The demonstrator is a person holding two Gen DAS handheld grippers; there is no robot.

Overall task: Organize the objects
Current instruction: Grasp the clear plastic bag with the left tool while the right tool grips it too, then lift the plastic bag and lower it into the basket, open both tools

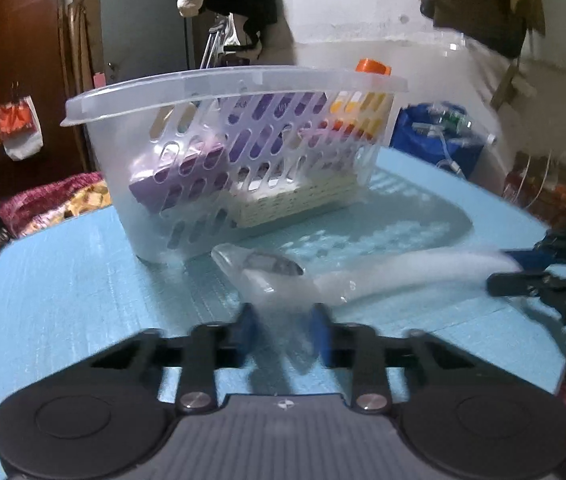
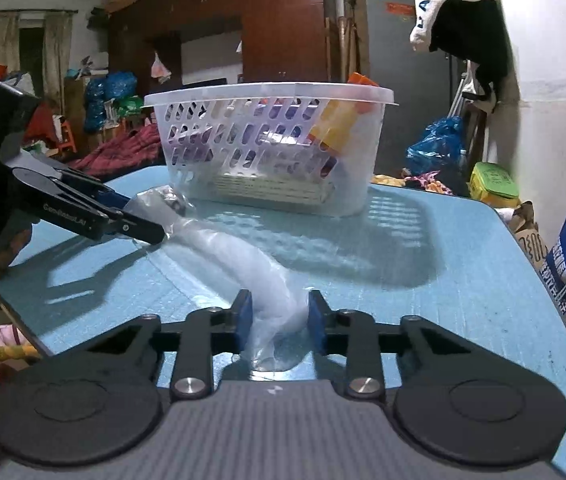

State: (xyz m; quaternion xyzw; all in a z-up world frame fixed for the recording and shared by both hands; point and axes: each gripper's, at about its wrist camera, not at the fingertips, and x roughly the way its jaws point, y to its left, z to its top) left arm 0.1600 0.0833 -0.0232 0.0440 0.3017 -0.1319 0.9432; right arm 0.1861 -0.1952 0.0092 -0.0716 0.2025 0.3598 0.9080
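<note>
A long clear plastic bag (image 2: pixel 239 256) lies stretched over the blue table (image 2: pixel 463 260), with a small dark object inside near one end (image 1: pixel 271 264). My left gripper (image 1: pixel 285 320) is shut on one end of the bag; it also shows in the right wrist view (image 2: pixel 143 220). My right gripper (image 2: pixel 279 320) is shut on the other end; it shows at the right edge of the left wrist view (image 1: pixel 503 272). Behind the bag stands a clear slotted basket (image 1: pixel 227 92) (image 2: pixel 267 96) holding a purple box (image 1: pixel 187 176), a cream pack (image 1: pixel 295 200) and an orange-capped yellow bottle (image 2: pixel 343 120).
The table edge runs close on the left in the right wrist view. Around the table are blue bags (image 2: pixel 439 148), a green tub (image 2: pixel 493 182), blankets (image 1: pixel 51 200) and hanging clothes (image 2: pixel 467 12). A wooden wardrobe (image 2: pixel 283 20) stands behind.
</note>
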